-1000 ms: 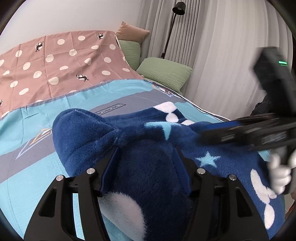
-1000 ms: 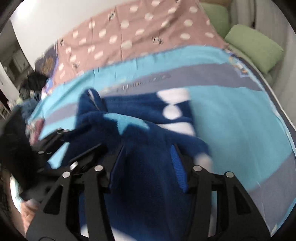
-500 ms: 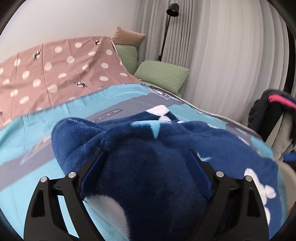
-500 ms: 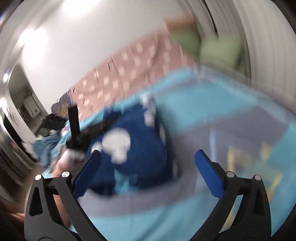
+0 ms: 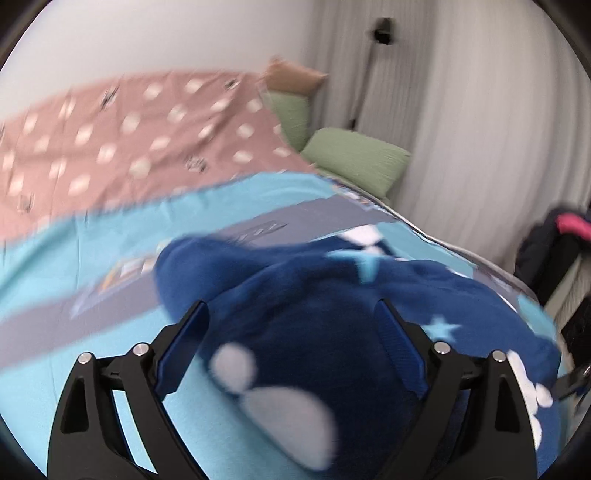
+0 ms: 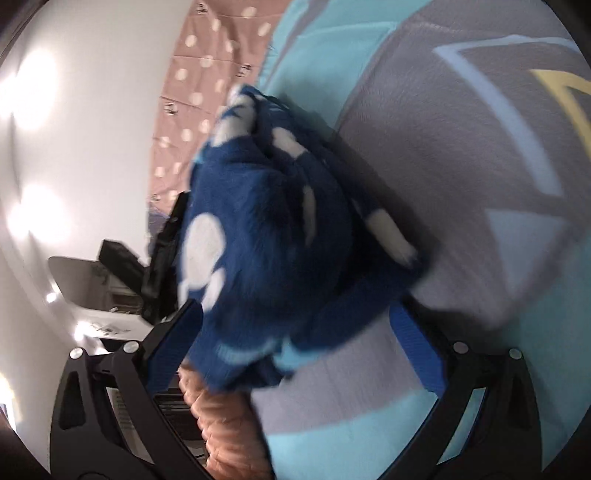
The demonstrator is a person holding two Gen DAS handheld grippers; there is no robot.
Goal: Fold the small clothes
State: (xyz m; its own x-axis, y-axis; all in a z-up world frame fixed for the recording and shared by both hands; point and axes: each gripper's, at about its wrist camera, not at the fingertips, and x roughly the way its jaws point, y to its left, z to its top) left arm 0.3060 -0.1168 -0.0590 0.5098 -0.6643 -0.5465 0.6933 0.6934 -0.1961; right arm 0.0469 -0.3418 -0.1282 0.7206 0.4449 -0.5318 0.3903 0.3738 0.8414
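Observation:
A dark blue fleece garment point(image 5: 314, 332) with white blobs and light blue stars lies bunched on the turquoise and grey bed cover point(image 5: 74, 266). My left gripper point(image 5: 291, 306) hovers over its near end. Its jaws are opening, with the fleece lying loose between the blue pads point(image 5: 184, 343). In the right wrist view, which is rolled sideways, the same garment point(image 6: 277, 240) sits as a rounded bundle ahead of my right gripper point(image 6: 295, 317). The right jaws stand wide open and their pads are off the cloth. The black left gripper point(image 6: 166, 240) shows behind the bundle.
A pink polka-dot sheet point(image 5: 110, 140) covers the far half of the bed. Green pillows point(image 5: 354, 158) and a floor lamp point(image 5: 382, 29) stand by the curtain. Dark clothes with a pink patch point(image 5: 554, 236) hang at the right. A peach quilted sleeve point(image 6: 221, 424) is below the bundle.
Both grippers, shut on the blue fleece a second ago, have opened and let it go. The right gripper swung away and rolled, and now faces the bundle from the side. The left backed off slightly.

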